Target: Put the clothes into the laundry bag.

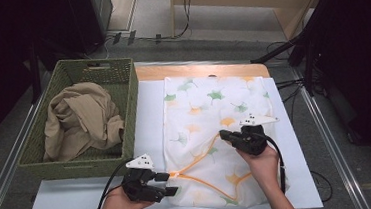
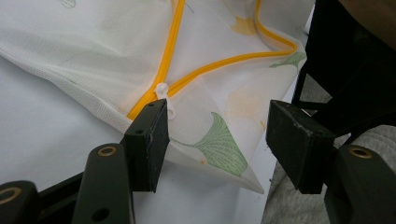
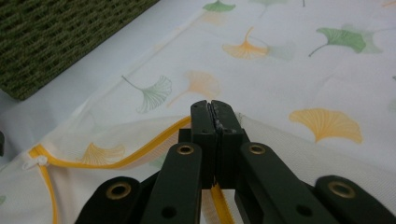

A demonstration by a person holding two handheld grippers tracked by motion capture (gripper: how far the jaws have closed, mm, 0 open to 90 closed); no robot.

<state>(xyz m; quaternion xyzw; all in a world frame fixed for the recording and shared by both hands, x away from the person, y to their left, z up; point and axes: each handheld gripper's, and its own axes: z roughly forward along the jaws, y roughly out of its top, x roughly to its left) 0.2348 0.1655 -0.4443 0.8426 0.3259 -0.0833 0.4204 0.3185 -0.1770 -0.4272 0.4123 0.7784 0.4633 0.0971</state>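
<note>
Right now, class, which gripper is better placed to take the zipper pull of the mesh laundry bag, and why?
Left. The left gripper stands open at the white zipper pull, one jaw almost against it. The right gripper is shut on the mesh laundry bag at its yellow zipper edge, farther along.

No readable text, labels, brands or numbers anywhere. The mesh bag [image 1: 215, 127] carries only a printed leaf pattern in green and orange, no lettering. The basket [image 1: 124, 119] and the cloth [image 1: 79, 120] in it bear no tags or marks that can be read.
</note>
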